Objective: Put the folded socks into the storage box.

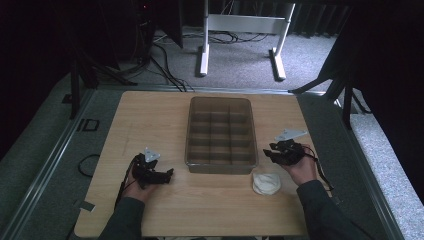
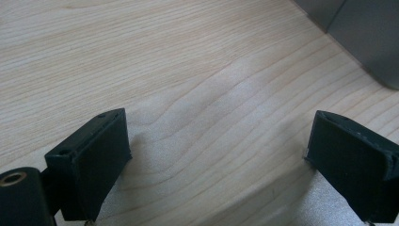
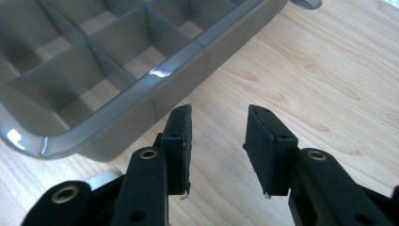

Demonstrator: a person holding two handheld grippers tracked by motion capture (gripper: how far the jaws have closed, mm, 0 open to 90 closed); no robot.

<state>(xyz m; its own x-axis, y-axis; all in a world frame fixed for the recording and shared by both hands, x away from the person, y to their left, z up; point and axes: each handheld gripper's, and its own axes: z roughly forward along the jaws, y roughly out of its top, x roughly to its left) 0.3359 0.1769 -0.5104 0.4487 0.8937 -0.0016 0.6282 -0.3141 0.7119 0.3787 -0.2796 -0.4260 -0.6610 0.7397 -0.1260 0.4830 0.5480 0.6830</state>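
A grey tray (image 1: 220, 168) divided into several compartments stands in the middle of the wooden table. A white roundish lump (image 1: 266, 183) lies just off its near right corner. My left gripper (image 1: 169, 174) rests on the table left of the tray, and in the left gripper view it (image 2: 219, 150) stands wide open over bare wood. My right gripper (image 1: 270, 151) hovers beside the tray's near right corner, just beyond the lump. In the right gripper view it (image 3: 219, 136) is partly open with nothing between the pads, and the tray's rim (image 3: 117, 110) lies close ahead to the left.
The table (image 1: 150, 115) has bare wood on both sides of the tray. A corner of the tray's wall (image 2: 371, 42) shows at the upper right of the left gripper view. Beyond the table's far edge stand a white desk frame (image 1: 240, 25) and floor cables.
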